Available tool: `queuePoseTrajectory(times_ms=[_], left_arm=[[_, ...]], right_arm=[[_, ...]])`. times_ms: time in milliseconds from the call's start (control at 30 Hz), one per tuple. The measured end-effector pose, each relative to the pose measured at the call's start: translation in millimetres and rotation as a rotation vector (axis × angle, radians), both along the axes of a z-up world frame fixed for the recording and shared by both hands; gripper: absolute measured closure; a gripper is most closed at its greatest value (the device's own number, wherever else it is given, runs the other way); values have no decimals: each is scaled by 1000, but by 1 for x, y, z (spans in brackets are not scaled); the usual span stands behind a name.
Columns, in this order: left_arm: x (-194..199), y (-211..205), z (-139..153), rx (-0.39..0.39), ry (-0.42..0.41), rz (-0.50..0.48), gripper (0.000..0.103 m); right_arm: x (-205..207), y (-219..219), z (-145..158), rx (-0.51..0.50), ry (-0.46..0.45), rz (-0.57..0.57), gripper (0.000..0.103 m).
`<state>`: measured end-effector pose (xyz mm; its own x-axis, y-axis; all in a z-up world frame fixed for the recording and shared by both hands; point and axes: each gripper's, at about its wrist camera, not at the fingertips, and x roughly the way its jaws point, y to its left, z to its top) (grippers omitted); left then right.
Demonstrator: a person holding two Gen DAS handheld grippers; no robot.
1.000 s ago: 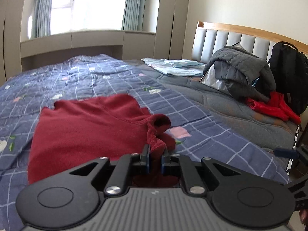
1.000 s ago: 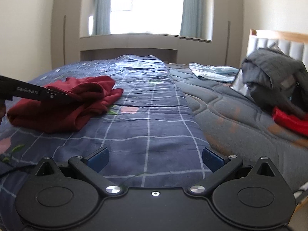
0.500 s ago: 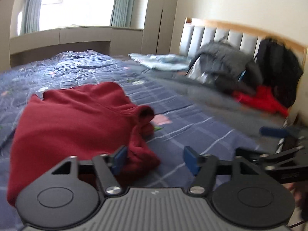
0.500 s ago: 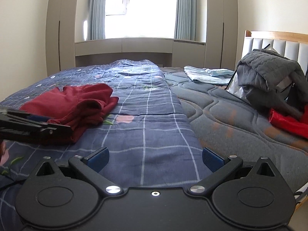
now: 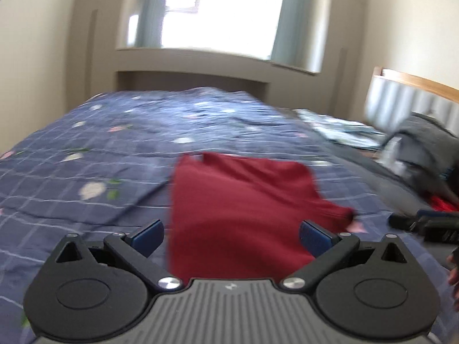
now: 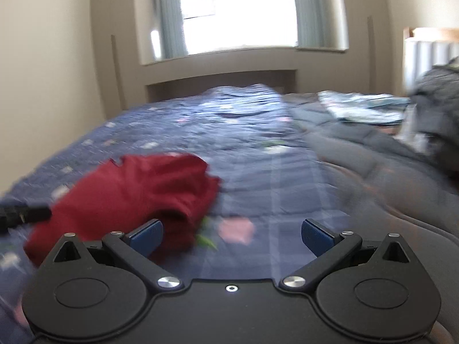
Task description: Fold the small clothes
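Red garment (image 5: 243, 209) is lying partly folded on the blue checked bedspread (image 5: 86, 172), near the bed's near edge. Left gripper (image 5: 231, 233) is opening wide, nothing between its jaws; right gripper (image 6: 232, 233) is hovering wide too, probably freeing both for another fold.

daylight from blown-out window (image 5: 221, 8) | motion blur throughout | fisheye-bent, dark corners

I saw a dark red top (image 5: 243, 209) on a navy bedspread (image 5: 86, 149) checked with pale lines and dotted with pink and white flowers. My hand-held gripper (image 5: 231, 236) was black with blue pads (image 5: 149, 235); the curtains (image 6: 308, 8) were grey-blue.
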<state>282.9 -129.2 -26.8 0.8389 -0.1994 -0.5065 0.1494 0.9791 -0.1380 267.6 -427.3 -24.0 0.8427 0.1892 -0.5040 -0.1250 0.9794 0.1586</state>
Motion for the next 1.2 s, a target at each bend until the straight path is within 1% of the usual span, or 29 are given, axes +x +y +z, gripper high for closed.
queuePoseTrajectory(times_ms=[33, 100, 133, 167, 200, 233, 267, 300, 333, 367, 400, 467, 567, 633, 733, 800, 833, 867, 900, 967, 1000, 1033, 1067, 1133, 1200], left_arm=[[7, 7, -1, -2, 5, 32, 0], [19, 19, -5, -13, 16, 78, 0], [25, 25, -8, -17, 23, 91, 0], [31, 31, -10, -17, 31, 104, 0], [37, 37, -13, -9, 37, 114, 0], [42, 41, -15, 4, 45, 120, 0], [45, 45, -18, 15, 56, 121, 0], [50, 49, -20, 19, 67, 119, 0], [53, 53, -23, 17, 72, 115, 0], [56, 57, -24, 10, 77, 110, 0], [58, 59, -24, 7, 81, 104, 0], [62, 63, -24, 10, 88, 89, 0], [65, 64, -26, 17, 93, 57, 0], [66, 62, -27, 17, 97, 43, 1], [69, 61, -28, 8, 111, 34, 0], [73, 62, -24, -10, 113, 44, 0], [75, 64, -22, -26, 107, 57, 0], [79, 66, -19, -39, 98, 61, 0], [84, 67, -17, -48, 90, 65, 0], [97, 65, -13, -41, 77, 94, 0], [106, 63, -11, -33, 72, 113, 0], [114, 60, -10, -25, 72, 126, 0], [123, 55, -11, -12, 78, 138, 0], [138, 43, -14, 34, 102, 166, 0], [151, 29, -24, 115, 132, 199, 0]], right_arm=[[16, 2, 1, 36, 4, 47, 1], [50, 8, -1, 83, 42, 117, 1], [68, 11, -5, 97, 60, 136, 5], [82, 13, -8, 104, 75, 141, 12], [97, 14, -11, 112, 100, 136, 15], [109, 15, -15, 120, 123, 128, 21], [121, 15, -19, 132, 139, 121, 32], [129, 15, -22, 140, 149, 117, 40], [136, 15, -26, 150, 161, 109, 55], [140, 15, -29, 162, 172, 105, 64], [143, 12, -31, 183, 180, 107, 69], [141, 12, -31, 185, 163, 113, 96], [133, 8, -24, 159, 112, 87, 99], [131, 5, -23, 146, 108, 56, 99], [132, 12, -31, 72, 145, 41, 99], [130, 20, -30, 9, 139, 21, 92], [128, 26, -25, -62, 116, 7, 77], [126, 34, -20, -136, 85, -1, 60], [123, 40, -16, -201, 50, 4, 53], [119, 55, -8, -296, -25, 52, 30], [119, 62, -6, -325, -53, 71, 25], [120, 70, -4, -350, -74, 88, 16], [121, 78, -5, -373, -91, 107, 8], [127, 92, -11, -423, -102, 141, 6], [136, 102, -23, -506, -93, 133, 6]])
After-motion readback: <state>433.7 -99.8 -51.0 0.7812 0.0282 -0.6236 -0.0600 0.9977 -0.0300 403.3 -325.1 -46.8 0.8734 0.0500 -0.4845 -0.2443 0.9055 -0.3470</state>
